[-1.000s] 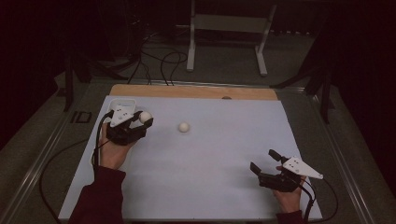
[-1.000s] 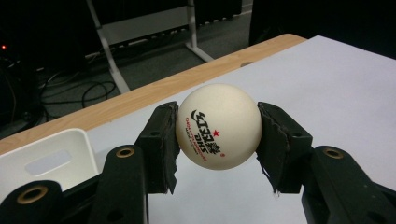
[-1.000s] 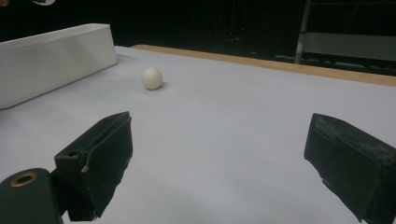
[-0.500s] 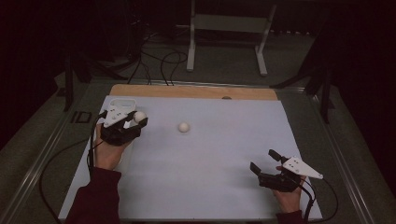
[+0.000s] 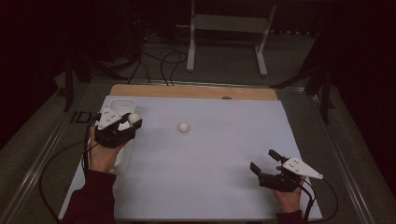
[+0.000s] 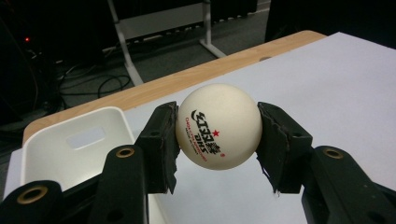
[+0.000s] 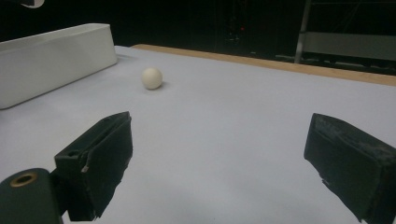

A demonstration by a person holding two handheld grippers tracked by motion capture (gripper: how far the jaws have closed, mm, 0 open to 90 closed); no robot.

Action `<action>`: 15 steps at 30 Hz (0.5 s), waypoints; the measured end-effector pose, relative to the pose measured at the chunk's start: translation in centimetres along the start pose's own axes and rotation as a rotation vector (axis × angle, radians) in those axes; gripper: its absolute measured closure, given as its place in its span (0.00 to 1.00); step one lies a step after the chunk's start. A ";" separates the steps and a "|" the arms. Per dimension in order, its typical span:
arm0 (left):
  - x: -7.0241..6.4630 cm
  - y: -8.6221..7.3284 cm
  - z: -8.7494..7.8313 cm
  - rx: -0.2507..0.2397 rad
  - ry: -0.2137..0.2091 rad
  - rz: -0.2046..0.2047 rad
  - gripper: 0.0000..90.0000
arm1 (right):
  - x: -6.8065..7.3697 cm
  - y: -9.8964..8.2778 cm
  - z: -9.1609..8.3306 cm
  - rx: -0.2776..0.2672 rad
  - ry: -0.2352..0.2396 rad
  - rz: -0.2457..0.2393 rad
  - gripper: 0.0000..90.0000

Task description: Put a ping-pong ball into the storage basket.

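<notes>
My left gripper is shut on a white table-tennis ball with red and black print; both pads press its sides. It hovers over the right edge of a white bin at the table's left. In the left gripper view the bin lies below and to the left of the jaws. A second white ball rests on the white sheet near the middle; the right gripper view shows that ball far ahead. My right gripper stands open at the front right, nothing between its jaws.
The white sheet covers most of the wooden table. Cables trail from both grippers off the table's sides. A metal stand and more cables sit on the floor behind the table.
My left hand has carried the ball a little leftward, toward the bin. The right gripper and the loose ball have not moved.
</notes>
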State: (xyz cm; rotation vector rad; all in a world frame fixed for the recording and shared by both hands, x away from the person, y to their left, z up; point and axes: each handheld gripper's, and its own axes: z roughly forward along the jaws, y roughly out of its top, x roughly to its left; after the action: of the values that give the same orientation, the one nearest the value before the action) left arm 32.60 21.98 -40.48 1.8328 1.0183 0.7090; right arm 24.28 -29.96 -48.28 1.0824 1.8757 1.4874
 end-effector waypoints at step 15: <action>1.0 -0.5 -1.0 0.003 0.037 -0.005 0.56 | 0.0 0.0 0.0 -0.001 0.002 0.003 0.09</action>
State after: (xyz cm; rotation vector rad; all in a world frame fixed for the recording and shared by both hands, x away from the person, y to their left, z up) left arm 32.09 23.42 -40.42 1.8254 1.0486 0.7414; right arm 24.28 -29.90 -48.30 1.0844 1.8751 1.4910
